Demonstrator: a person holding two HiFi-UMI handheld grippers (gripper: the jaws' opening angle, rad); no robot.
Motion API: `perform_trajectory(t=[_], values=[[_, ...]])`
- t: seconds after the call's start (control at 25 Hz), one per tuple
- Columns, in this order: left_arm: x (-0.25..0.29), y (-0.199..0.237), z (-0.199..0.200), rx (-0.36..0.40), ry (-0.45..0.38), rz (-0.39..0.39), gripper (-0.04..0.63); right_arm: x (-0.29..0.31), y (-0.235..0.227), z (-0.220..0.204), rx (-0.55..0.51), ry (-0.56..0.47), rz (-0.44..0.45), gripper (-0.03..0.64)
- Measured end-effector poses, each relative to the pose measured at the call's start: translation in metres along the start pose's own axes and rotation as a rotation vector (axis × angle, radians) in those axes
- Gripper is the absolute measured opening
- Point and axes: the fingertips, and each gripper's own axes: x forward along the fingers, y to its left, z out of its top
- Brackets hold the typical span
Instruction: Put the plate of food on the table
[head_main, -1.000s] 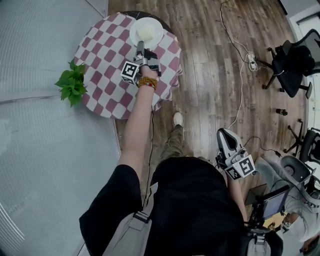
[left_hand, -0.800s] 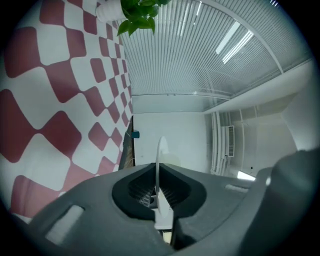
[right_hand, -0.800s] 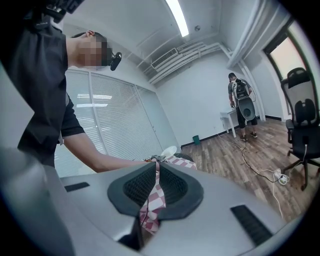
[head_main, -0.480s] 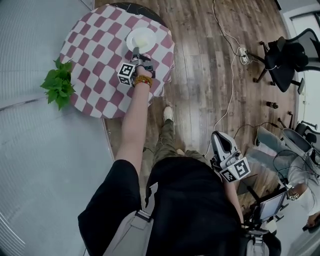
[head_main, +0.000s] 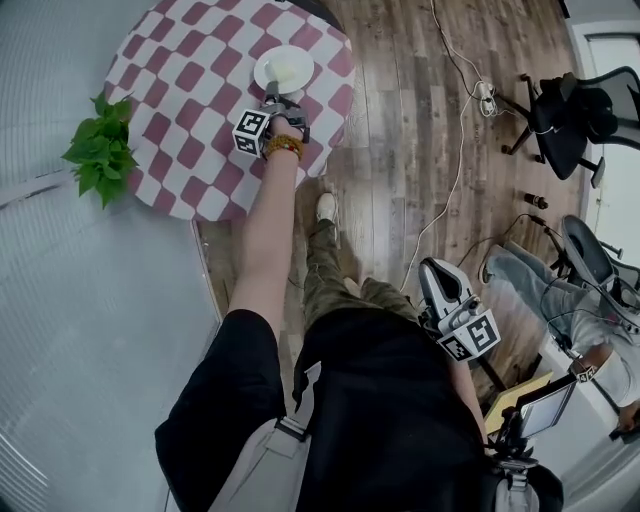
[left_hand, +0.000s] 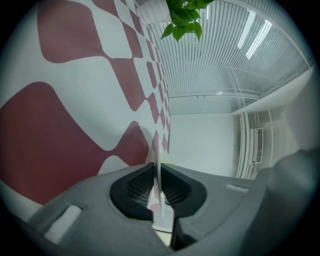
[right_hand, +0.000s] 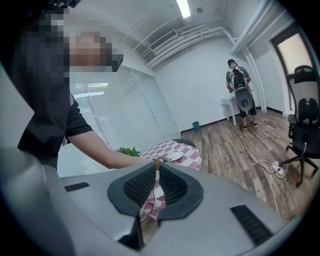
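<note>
A white plate (head_main: 285, 69) with pale food on it is over the right part of the round table's red-and-white checked cloth (head_main: 190, 90). My left gripper (head_main: 276, 93) reaches out over the table and is shut on the plate's near rim. In the left gripper view the rim (left_hand: 156, 172) shows edge-on, pinched between the two dark pads, and the left gripper (left_hand: 156, 181) lies close to the cloth (left_hand: 60, 140). My right gripper (head_main: 432, 268) hangs at my side over the floor, shut and empty. From the right gripper (right_hand: 156, 171) the plate (right_hand: 175, 156) shows small and far off.
A green potted plant (head_main: 98, 148) stands at the table's left edge by a glass wall with blinds. Cables (head_main: 455, 150) run over the wooden floor. A black office chair (head_main: 572, 110) is far right. A seated person (head_main: 590, 330) is at the right, and another person (right_hand: 240, 95) stands by the far wall.
The table has slid up and left in the head view as I stepped. The left gripper stays shut on the plate above the cloth. The right gripper has barely moved.
</note>
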Motion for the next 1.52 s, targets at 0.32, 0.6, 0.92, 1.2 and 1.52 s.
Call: perform_trajectory(t=[0.32,0.6,0.92,1.2,1.52], values=[[-0.007,0.017,-0.001,-0.053,0.034,-0.004,0.018,0.010,0.001,0.007,-0.037,0.018,0.026,0.026],[-0.016,0.028,-0.009,-0.006,0.137,0.140,0.018,0.009,0.004,0.016,-0.052,-0.016,0.038,0.026],[-0.027,0.032,-0.020,0.030,0.198,0.224,0.023,0.001,0.006,0.027,-0.091,-0.072,0.045,0.026],[-0.042,0.040,-0.021,0.024,0.220,0.315,0.083,0.000,0.008,0.047,-0.126,-0.152,0.080,0.026],[-0.057,0.037,-0.033,0.014,0.269,0.312,0.137,-0.007,0.006,0.051,-0.139,-0.193,0.095,0.026]])
